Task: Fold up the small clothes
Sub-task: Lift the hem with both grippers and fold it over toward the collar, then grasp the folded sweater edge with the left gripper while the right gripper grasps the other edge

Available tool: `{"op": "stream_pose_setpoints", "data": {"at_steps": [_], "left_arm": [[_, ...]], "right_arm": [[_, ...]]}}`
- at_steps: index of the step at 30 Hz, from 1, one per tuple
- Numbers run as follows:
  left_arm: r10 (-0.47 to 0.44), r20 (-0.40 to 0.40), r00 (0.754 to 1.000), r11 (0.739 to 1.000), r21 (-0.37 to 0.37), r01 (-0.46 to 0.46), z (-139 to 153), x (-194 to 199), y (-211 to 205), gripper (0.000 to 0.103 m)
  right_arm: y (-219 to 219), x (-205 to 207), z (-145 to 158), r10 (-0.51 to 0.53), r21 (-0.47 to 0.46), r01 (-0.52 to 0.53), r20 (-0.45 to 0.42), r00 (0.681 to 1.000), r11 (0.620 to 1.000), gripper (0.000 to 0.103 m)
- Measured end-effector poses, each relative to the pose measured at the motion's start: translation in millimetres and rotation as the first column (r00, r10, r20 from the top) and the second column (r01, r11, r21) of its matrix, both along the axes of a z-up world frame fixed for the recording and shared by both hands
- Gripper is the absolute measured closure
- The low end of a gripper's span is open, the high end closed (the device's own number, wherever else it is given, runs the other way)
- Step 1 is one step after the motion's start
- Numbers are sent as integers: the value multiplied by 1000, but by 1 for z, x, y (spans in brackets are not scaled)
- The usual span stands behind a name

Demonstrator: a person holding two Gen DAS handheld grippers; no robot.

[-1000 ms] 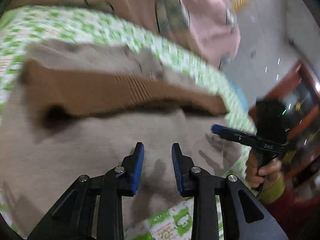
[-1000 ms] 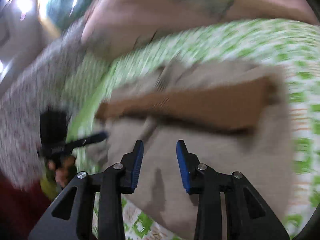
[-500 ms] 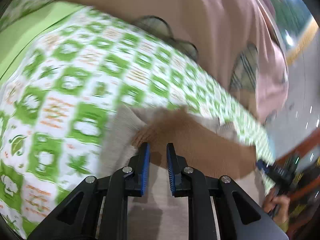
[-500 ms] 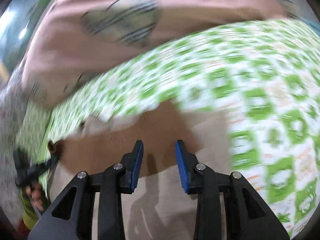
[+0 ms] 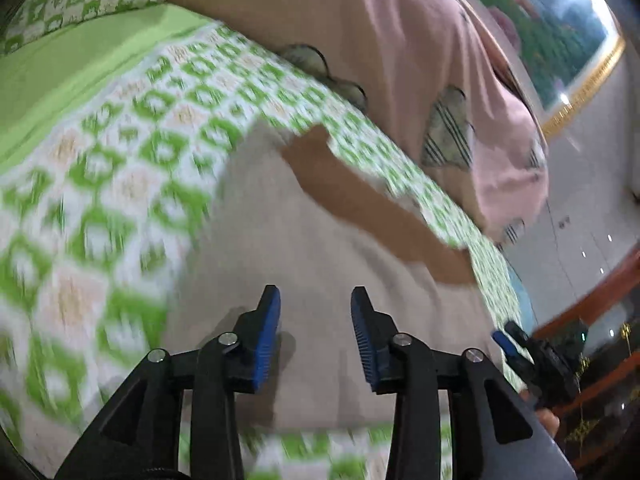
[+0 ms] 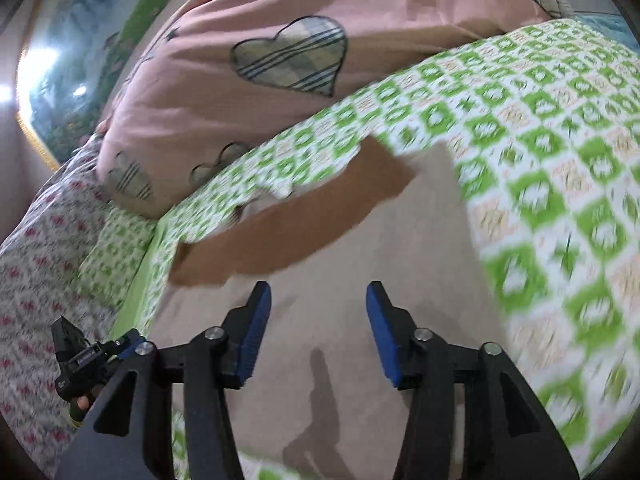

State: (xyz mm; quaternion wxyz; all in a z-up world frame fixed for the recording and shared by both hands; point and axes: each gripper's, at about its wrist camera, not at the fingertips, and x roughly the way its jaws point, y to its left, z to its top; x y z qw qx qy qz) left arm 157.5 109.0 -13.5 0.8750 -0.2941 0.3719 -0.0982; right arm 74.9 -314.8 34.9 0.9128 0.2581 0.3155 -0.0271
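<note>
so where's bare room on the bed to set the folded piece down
Free patches: the green checked sheet left of the beige garment, up to the plain green strip; and the sheet on its other side in the right wrist view. Crowded: behind its brown band, where the pink quilt lies close.

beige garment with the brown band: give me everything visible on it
The beige soft-fabric garment lies spread flat on the green-and-white patterned bedspread. A brown band runs across its far edge. Motion blur hides finer detail. Both sets of tongs are above it, jaws opening with nothing between them; no contact is visible.
</note>
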Motion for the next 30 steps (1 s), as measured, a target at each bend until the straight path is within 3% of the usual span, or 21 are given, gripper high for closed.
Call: {"op": "stream_pose_setpoints", "data": {"at_steps": [5,13,23,30], "left_arm": [[-69,-62,996,996,-53,66,-18,-39,-26,58],[-89,-98,991,990,-113,78,-41,-59,-46,56],[-33,-96,995,983,-184,15,-53,-48,-43,52],[110,-74,991,956,-264,-126,-59,-15,-5,52]], "right_arm": [[30,-21,-8,52,19,-52,-4,999,998,49],[63,-47,-23,89,61,-89,-5,996,994,45],[72,-52,-30,107,90,-104,-25,994,990,45],[72,-52,-31,108,120,-104,-34,994,987,45]]}}
